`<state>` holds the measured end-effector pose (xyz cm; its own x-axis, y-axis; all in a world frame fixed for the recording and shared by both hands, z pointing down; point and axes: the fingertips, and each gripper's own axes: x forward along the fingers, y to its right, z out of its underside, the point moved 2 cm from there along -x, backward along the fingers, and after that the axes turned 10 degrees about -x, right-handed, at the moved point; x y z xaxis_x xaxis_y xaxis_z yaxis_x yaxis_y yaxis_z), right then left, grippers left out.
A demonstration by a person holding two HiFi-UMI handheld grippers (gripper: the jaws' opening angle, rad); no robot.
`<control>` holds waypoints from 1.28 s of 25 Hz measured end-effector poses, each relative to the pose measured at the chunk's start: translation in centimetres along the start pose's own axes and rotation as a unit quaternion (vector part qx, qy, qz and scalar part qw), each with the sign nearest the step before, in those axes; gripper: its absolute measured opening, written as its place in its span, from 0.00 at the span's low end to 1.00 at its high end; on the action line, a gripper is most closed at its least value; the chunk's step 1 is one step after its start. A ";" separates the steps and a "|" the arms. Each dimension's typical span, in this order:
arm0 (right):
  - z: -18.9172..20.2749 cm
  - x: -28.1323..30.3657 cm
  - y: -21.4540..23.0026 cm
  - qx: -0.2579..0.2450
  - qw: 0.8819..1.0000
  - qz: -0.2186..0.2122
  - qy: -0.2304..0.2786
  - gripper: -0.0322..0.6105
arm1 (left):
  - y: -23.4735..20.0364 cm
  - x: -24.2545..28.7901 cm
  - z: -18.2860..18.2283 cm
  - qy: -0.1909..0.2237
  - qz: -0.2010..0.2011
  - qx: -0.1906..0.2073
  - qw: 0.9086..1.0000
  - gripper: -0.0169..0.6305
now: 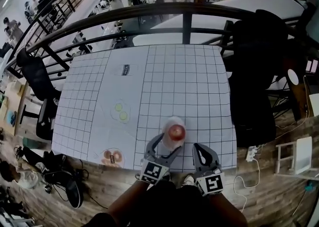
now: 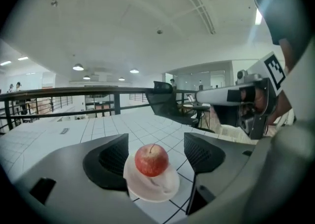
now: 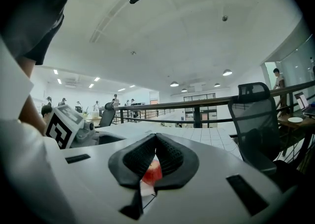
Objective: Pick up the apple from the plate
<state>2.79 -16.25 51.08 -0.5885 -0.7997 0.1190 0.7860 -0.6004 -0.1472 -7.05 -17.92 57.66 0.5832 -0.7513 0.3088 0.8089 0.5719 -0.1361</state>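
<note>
A red apple point(image 1: 176, 132) sits on a small white plate point(image 1: 172, 121) near the front edge of the grid-marked table point(image 1: 189, 81). My left gripper point(image 1: 168, 143) is open, one jaw on each side of the plate. In the left gripper view the apple point(image 2: 151, 160) lies on the plate point(image 2: 165, 188) between the two dark pads point(image 2: 112, 161), which stand clear of it. My right gripper point(image 1: 197, 147) is just right of the plate, shut with nothing in it. In the right gripper view point(image 3: 156, 137) a bit of the apple point(image 3: 153, 173) shows below the closed tips.
Green slices point(image 1: 120, 111) lie on the table left of the middle, and a dish with brown rounds point(image 1: 112, 157) is at the front left corner. A small card point(image 1: 128, 70) lies further back. Black chairs point(image 1: 254, 71) stand to the right, and a dark railing point(image 1: 184, 21) runs behind.
</note>
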 end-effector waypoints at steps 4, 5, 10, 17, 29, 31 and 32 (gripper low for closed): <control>0.5 0.2 0.3 0.000 1.000 0.002 -0.006 0.09 | -0.6 2.2 3.2 -0.061 0.013 0.001 0.998 0.61; 0.5 0.5 0.3 0.003 1.000 0.004 -0.002 0.09 | -0.9 2.6 3.8 -0.071 0.014 -0.001 0.997 0.63; 1.9 1.7 0.2 -0.003 1.000 0.007 -0.015 0.09 | -2.2 4.4 5.5 -0.107 0.025 0.014 0.994 0.64; 6.1 2.1 0.0 0.014 0.996 0.002 -0.089 0.09 | -2.3 6.5 7.6 -0.146 0.051 0.017 0.988 0.64; 7.9 1.6 -0.4 0.031 0.993 0.005 -0.114 0.09 | -2.6 8.1 7.9 -0.166 0.077 0.028 0.983 0.64; 7.8 1.3 -0.2 0.026 0.993 0.005 -0.115 0.09 | -2.7 8.2 8.3 -0.173 0.076 0.030 0.981 0.64; 7.8 1.1 -0.1 0.023 0.993 0.006 -0.114 0.09 | -2.7 8.2 8.4 -0.175 0.075 0.030 0.981 0.64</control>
<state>3.51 -16.99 58.88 -0.5252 -0.7809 0.3381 0.8035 -0.5859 -0.1052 -5.08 -22.86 68.51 0.6258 -0.5040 0.5953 0.7040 0.6935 -0.1529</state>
